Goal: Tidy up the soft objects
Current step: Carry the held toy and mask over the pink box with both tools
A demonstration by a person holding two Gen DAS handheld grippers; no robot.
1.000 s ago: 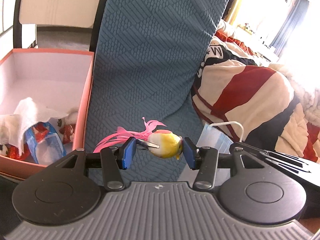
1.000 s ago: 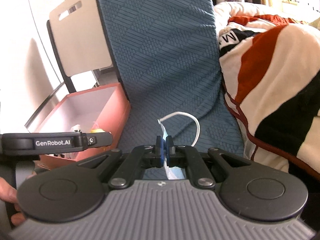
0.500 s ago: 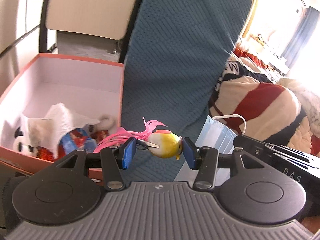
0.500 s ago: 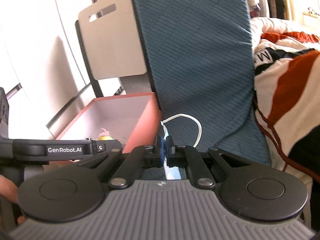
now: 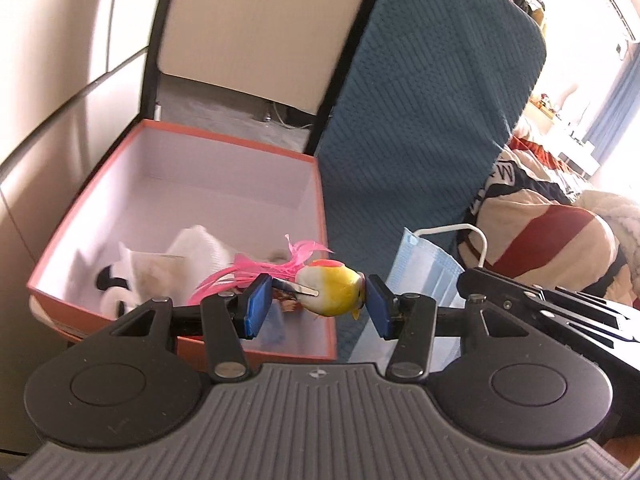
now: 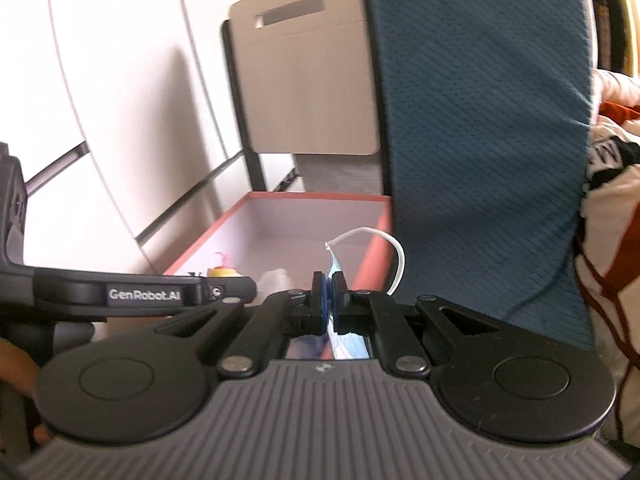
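Left tongs: 2 blue pads clenched on a small soft toy bird with a yellow and white body, orange crown and pink feather tail, which spans the gap between the pads, head against the right pad, tail end toward the left pad with the pink feathers trailing out past it to the upper left. The bird hangs above the near right corner of an open orange cardboard box with a white lining. Box contents: a crumpled white cloth and a black-and-white plush toy, partly hidden behind the tongs; other items there are too blurred to tell. Right tongs: pads pressed together, grasping a pale blue pleated face mask with white ear loops by its edge; the mask stands on edge between the pads, 1 loop arching up and to the right. From the left wrist view the mask hangs just beside the bird, to its right, over a teal textured fabric cover draped beside the box. A striped red, cream and black blanket lies to the right of the cover. A beige chair back with a black frame stands behind the box.
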